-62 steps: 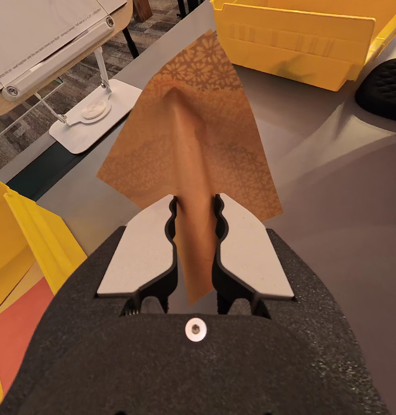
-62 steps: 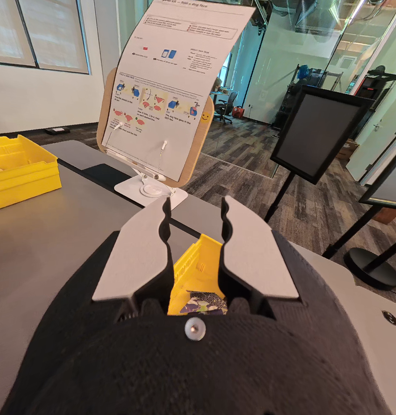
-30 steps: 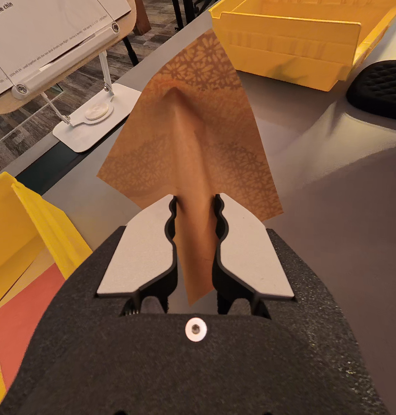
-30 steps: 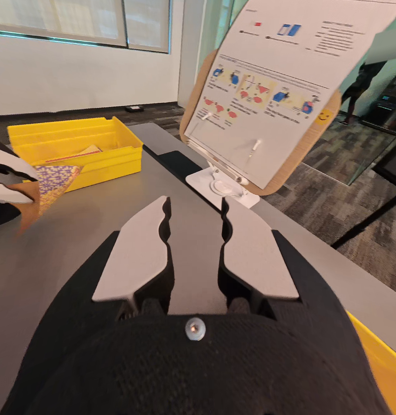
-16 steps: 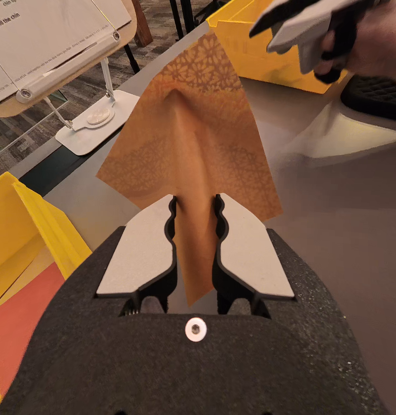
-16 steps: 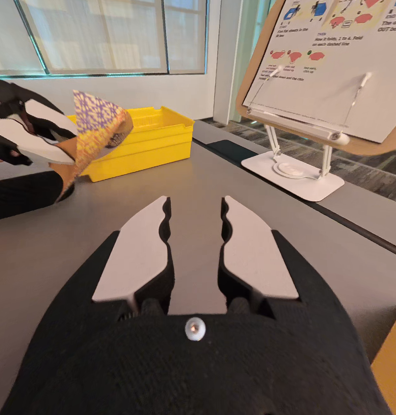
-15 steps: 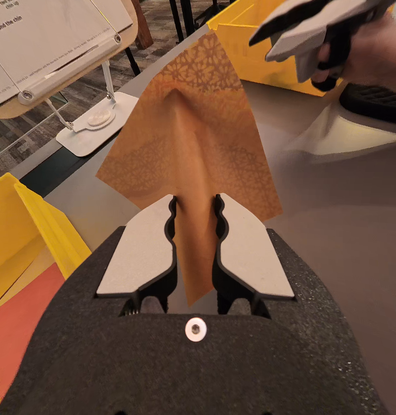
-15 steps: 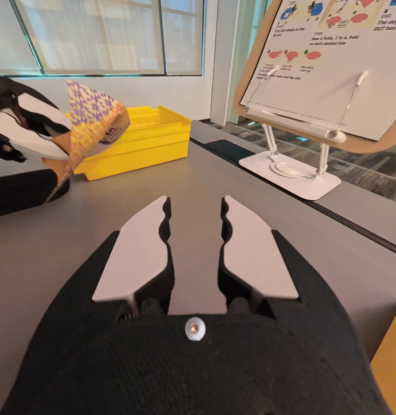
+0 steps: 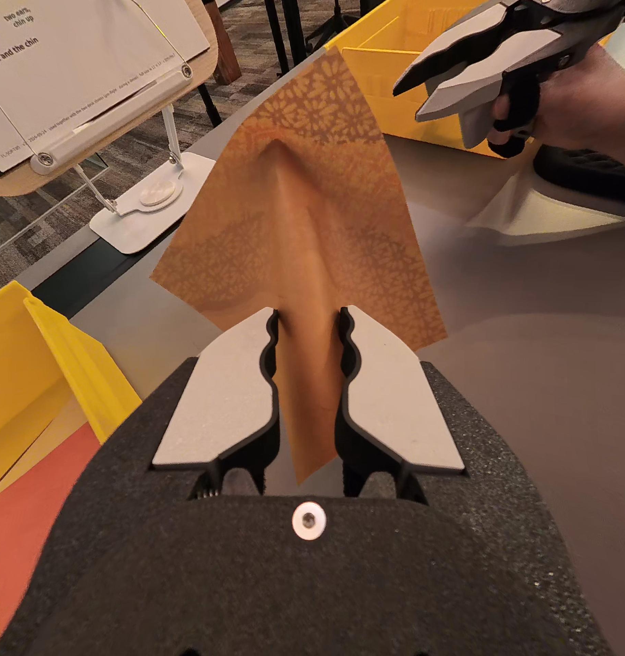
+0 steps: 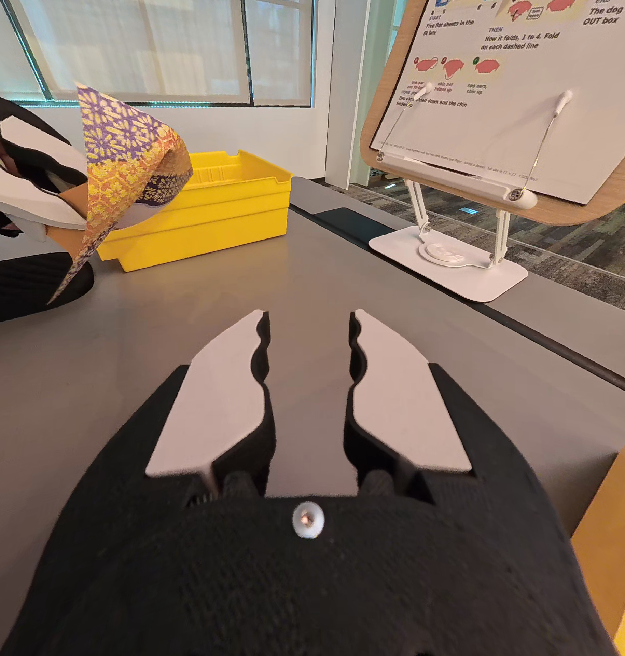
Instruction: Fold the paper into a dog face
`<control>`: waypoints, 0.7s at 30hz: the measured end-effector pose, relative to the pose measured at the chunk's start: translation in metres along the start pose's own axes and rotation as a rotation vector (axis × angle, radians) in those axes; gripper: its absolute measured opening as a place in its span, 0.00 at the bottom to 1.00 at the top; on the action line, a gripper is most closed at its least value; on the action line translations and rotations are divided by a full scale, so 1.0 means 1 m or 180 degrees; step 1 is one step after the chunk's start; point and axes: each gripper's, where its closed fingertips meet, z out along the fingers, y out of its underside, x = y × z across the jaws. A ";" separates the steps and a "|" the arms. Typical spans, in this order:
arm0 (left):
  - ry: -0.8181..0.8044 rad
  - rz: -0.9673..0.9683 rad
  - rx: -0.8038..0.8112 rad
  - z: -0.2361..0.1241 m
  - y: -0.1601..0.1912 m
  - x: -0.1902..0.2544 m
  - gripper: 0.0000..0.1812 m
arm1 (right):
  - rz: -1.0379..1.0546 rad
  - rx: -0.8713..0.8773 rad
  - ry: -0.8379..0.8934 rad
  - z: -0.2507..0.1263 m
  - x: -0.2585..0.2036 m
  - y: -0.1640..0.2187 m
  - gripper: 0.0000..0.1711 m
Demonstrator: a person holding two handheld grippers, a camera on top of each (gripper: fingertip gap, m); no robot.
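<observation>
My left gripper [image 9: 307, 312] is shut on a sheet of paper [image 9: 304, 220] and holds it up above the grey table [image 9: 517, 355]. The paper's plain brown back faces this camera, with a ridge running up from the fingers. In the right wrist view the paper [image 10: 126, 152] shows its purple, orange and yellow flower pattern at the far left, hanging from the left gripper [image 10: 73, 195]. My right gripper [image 10: 309, 314] is open and empty, low over the table. In the left wrist view the right gripper [image 9: 408, 104] is at the top right, its tips pointing at the paper's upper right edge, apart from it.
A yellow bin [image 9: 385, 64] stands behind the paper. Another yellow bin [image 9: 38, 355] at my left holds red and orange sheets [image 9: 27, 497]; it also shows in the right wrist view [image 10: 215, 213]. An instruction sheet on a white stand [image 10: 499, 124] sits at the table's edge. A black pad [image 9: 588, 177] lies at the right. Tip to tip, the grippers are about 20 centimeters apart.
The right gripper has swung round toward the paper and come into the left wrist view at the top right, closer now. The left gripper still holds the paper in the same place.
</observation>
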 end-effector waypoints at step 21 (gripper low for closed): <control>-0.0074 0.0094 -0.0079 0.003 -0.007 0.001 0.18 | 0.0127 -0.0169 -0.0545 0.018 -0.018 -0.020 0.25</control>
